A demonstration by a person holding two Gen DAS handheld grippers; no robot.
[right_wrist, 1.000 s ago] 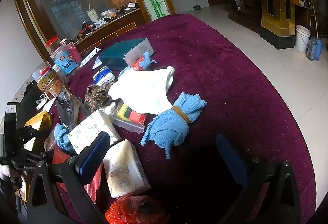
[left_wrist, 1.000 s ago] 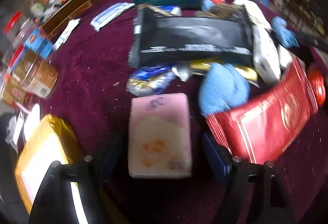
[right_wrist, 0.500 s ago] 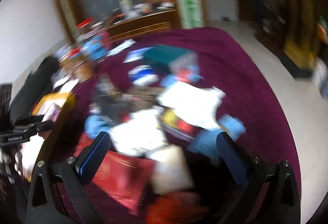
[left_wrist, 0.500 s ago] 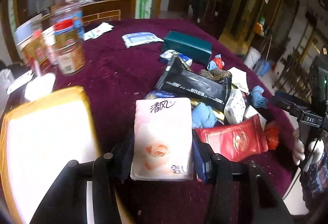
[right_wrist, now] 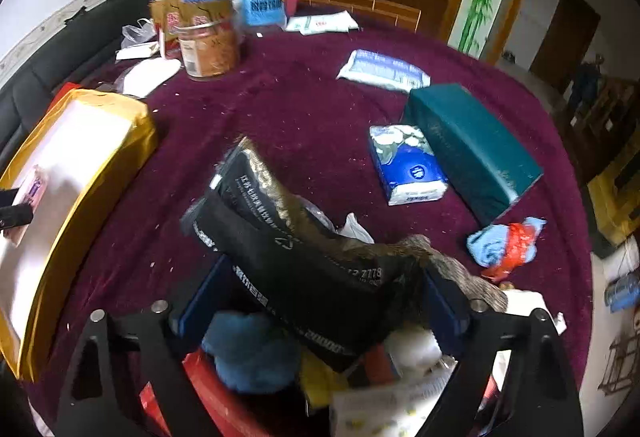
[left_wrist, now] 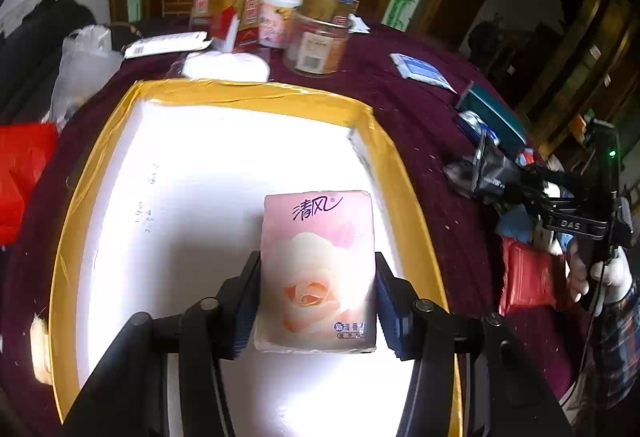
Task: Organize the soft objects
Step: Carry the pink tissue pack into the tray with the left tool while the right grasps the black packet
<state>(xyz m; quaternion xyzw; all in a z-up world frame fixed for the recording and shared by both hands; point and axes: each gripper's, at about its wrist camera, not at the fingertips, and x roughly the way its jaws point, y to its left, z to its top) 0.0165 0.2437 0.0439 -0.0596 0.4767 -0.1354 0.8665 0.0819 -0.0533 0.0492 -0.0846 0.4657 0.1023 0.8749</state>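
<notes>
1. Left claw (left_wrist: 316,297): clamped on a pink tissue pack (left_wrist: 316,269), both pads pressing its sides, above the white inside of a gold-rimmed box (left_wrist: 256,97).
2. Right claw (right_wrist: 316,301): jaws closing, wide, a black packet (right_wrist: 296,261) between them atop the pile; contact not discernible.
3. Tabletop (right_wrist: 304,109): maroon cloth; blue tissue pack (right_wrist: 406,165) touching a teal box (right_wrist: 472,145).

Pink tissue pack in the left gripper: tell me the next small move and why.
Probably lower it a little and open the jaws. The left gripper is shut on the pink tissue pack, which hangs over the white inside of the gold-rimmed box, so the pack looks ready to be set down there. The box floor beneath it looks bare, so nothing should block the drop.
</notes>
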